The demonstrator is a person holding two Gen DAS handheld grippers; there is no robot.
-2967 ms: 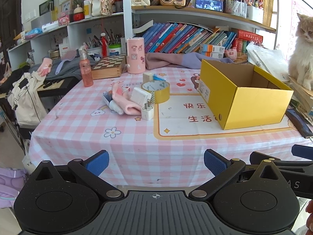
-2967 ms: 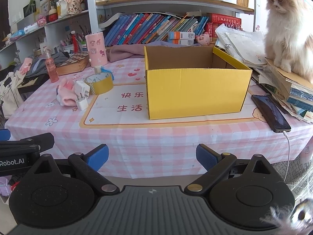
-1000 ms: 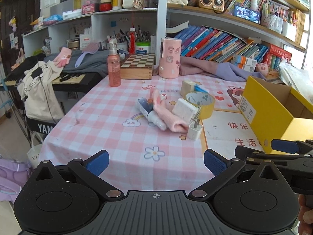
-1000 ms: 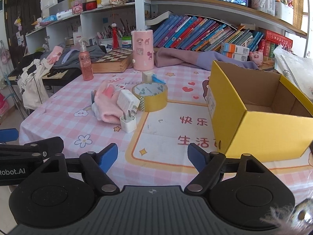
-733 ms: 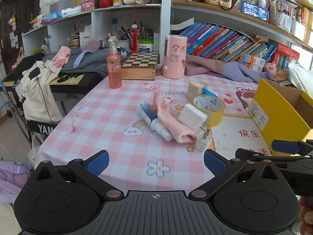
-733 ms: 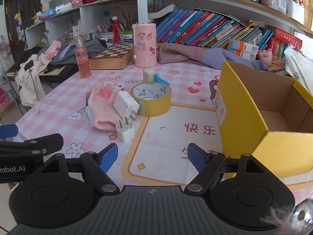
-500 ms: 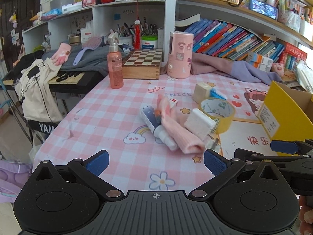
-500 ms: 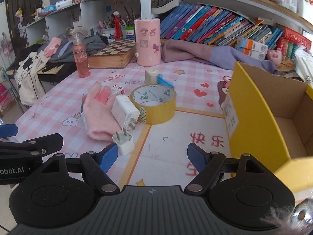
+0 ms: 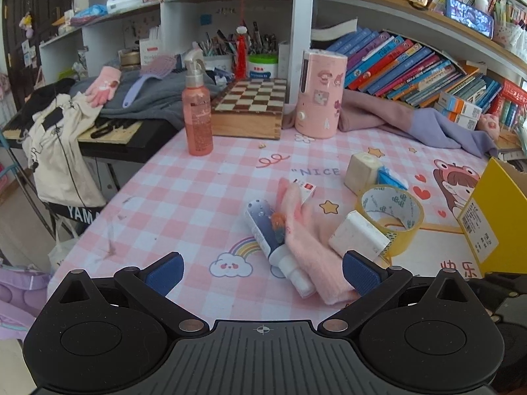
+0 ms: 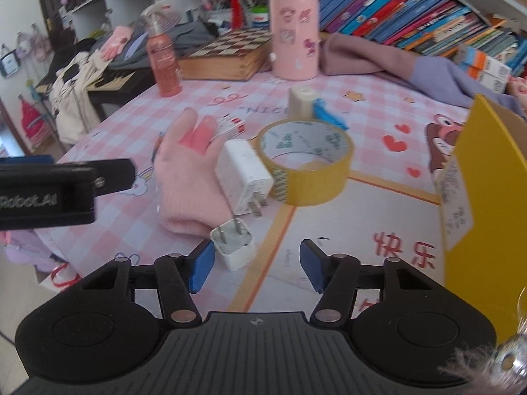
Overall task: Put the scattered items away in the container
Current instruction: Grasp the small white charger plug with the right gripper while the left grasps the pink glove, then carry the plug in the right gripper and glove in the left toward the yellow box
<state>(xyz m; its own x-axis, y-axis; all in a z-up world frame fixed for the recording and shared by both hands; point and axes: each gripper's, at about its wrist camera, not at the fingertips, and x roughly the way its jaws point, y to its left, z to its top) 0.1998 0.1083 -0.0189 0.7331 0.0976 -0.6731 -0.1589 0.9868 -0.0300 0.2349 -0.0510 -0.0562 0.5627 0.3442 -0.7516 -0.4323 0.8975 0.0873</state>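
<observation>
White plug adapter point(image 10: 233, 247) is sitting low centre as the right tongs point(image 10: 253, 268), narrowing but empty, are approaching; left tongs point(image 9: 262, 271) are gaping wide.

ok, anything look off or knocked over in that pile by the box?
Mostly just clutter. The small white plug lies on its back with its prongs up. The bigger white charger is tipped against the tape roll and the pink glove, and the tube lies partly under the glove. Nothing looks spilled or broken.

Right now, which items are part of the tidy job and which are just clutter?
Job:
small white plug
white charger
tape roll
pink glove
tube
yellow box

Clutter:
spray bottle
chessboard
pink canister
books
</observation>
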